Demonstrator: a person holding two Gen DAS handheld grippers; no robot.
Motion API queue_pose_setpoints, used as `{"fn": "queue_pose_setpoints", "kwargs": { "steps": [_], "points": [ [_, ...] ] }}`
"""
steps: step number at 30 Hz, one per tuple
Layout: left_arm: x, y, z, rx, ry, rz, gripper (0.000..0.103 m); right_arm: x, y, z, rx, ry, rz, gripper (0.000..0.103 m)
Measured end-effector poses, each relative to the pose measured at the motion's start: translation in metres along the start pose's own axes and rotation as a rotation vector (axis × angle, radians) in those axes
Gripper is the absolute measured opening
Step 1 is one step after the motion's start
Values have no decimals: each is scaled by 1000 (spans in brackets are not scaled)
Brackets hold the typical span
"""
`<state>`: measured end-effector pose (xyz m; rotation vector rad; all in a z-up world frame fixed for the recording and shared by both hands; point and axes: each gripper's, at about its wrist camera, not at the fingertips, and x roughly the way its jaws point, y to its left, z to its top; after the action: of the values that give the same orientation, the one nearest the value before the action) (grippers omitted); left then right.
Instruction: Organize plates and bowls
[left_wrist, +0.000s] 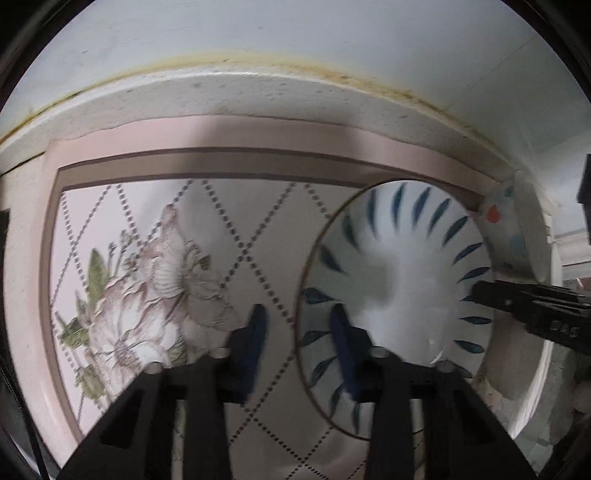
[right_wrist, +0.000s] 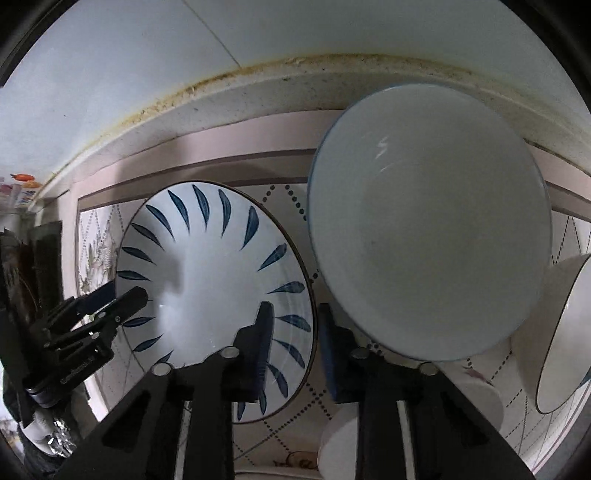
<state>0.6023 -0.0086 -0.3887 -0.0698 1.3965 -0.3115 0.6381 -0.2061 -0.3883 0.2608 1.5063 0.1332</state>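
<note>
A white plate with blue leaf strokes (left_wrist: 399, 273) (right_wrist: 207, 280) lies on a pink floral mat (left_wrist: 166, 258). My left gripper (left_wrist: 299, 328) straddles the plate's left rim, one finger over the plate and one outside it on the mat. From the right wrist view, that left gripper (right_wrist: 118, 295) looks clamped on the rim. My right gripper (right_wrist: 295, 328) is shut on the opposite rim, one finger inside the plate and one outside. In the left wrist view the right gripper (left_wrist: 480, 291) reaches in from the right at that rim.
A large white bowl with a pale blue rim (right_wrist: 424, 221) sits close to the right of the plate. A dark-rimmed bowl (right_wrist: 561, 332) and a small white dish (right_wrist: 340, 443) lie nearby. A spotted bowl (left_wrist: 509, 229) stands behind the plate. The wall (left_wrist: 295, 37) is close behind.
</note>
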Motion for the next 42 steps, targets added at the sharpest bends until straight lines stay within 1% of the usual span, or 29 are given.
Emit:
{"fn": "queue_pose_setpoints", "kwargs": {
  "steps": [1,2,4,8,15,19,23,25,26,30,33,34,35,42],
  "points": [
    [0,-2,0,8,-7,-2,17,2,1,0,-5,-5,-7,21],
    [0,-5,0,19,-8,-1,16,2,2,-1,-14,-12,-16,20],
    [-1,-10,-2,29,-18,25,17,1,2,-3,-12,-23,-20,19],
    [-6,-11,-8,27,-25,27,16,2,4,-6,-5,-33,-14,18],
    [-41,-9,-26,42,-71,46,16,-5,4,-14,-5,-32,19,18],
    [-67,-11,-44,30,-96,46,16,-18,4,-20,-9,-37,61,18],
    [-89,-18,-66,23,-120,53,16,-43,2,-35,-37,-50,87,18],
    [-104,-23,-86,12,-128,44,16,-57,2,-48,-45,-56,102,18],
    [-109,-23,-87,11,-128,42,16,-64,-2,-54,-53,-56,105,18],
    [-119,-39,-114,3,-136,36,16,-85,-10,-87,-83,-56,104,18],
    [-122,-58,-133,-7,-132,12,16,-95,-16,-117,-100,-47,99,18],
    [-123,-62,-140,-6,-132,8,16,-97,-19,-127,-102,-44,98,18],
    [-118,-71,-140,-5,-132,6,16,-99,-23,-137,-104,-42,98,18],
    [-103,-97,-186,13,-97,-3,16,-103,-54,-202,-118,-8,82,18]
  ]
}}
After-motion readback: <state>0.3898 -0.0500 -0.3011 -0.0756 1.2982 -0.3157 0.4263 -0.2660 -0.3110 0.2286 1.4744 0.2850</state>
